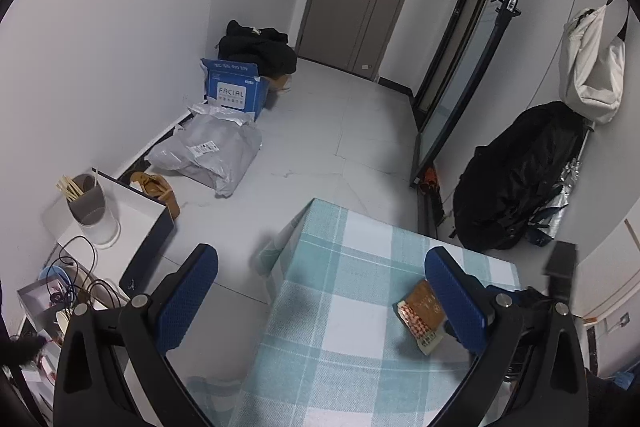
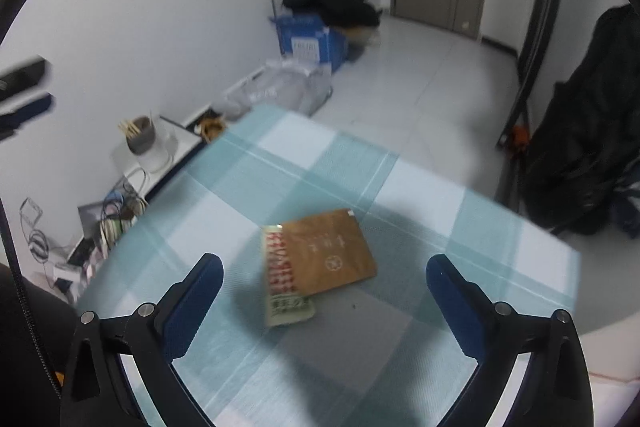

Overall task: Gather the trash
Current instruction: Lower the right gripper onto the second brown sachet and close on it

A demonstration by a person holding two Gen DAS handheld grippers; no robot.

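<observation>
A flat brown snack wrapper (image 2: 320, 261) with a red-and-white strip lies on the teal checked tablecloth (image 2: 248, 179). My right gripper (image 2: 324, 277) hovers open just above it, blue fingers either side, not touching. In the left wrist view the same wrapper (image 1: 422, 311) lies beside the right finger, which partly covers it. My left gripper (image 1: 322, 273) is open with nothing between its fingers, held over the table's left edge (image 1: 280, 283). The right gripper's camera block (image 1: 560, 269) shows at the far right.
On the floor by the wall sit a blue cardboard box (image 1: 234, 89), a grey mailer bag (image 1: 208, 151) and black clothes (image 1: 260, 47). A low white shelf (image 1: 128, 215) holds a cup of chopsticks (image 1: 86, 201). A black backpack (image 1: 520, 179) leans at right.
</observation>
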